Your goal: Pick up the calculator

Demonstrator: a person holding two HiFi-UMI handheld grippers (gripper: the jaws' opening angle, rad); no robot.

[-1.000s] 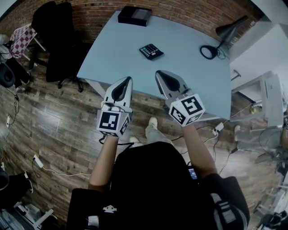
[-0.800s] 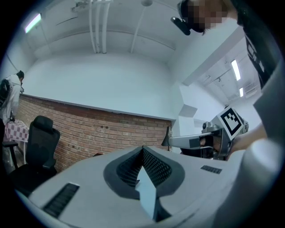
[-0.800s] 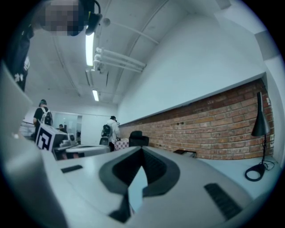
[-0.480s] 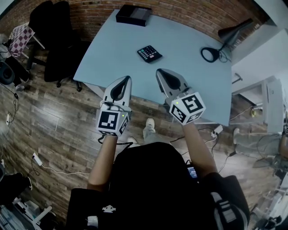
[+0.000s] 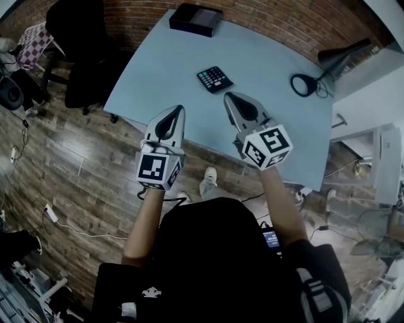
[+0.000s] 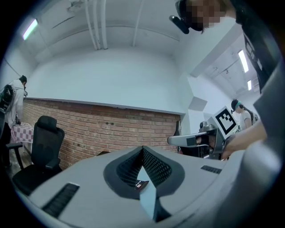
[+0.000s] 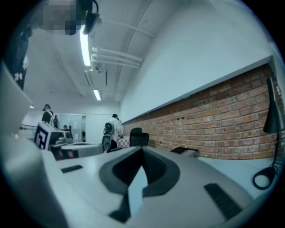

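Observation:
The black calculator point(image 5: 214, 79) lies flat on the light blue table point(image 5: 158, 69), near its middle. My right gripper point(image 5: 228, 96) hovers over the table's near part, its tip just short of the calculator and slightly to its right. It is shut and holds nothing. My left gripper point(image 5: 179, 109) hangs over the near table edge, left of the right one and farther from the calculator, also shut and empty. In the left gripper view the jaws point(image 6: 143, 149) meet at the tip, and the right gripper point(image 6: 196, 140) shows at the right.
A black box point(image 5: 196, 19) sits at the table's far edge by the brick wall. A black desk lamp point(image 5: 344, 53) and a coiled cable point(image 5: 304, 84) are at the far right. A black office chair point(image 5: 82, 38) stands left of the table. People stand in the background point(image 7: 115, 129).
Both grippers have moved forward over the near table edge, closing the gap to the calculator. The jaws of both stay shut.

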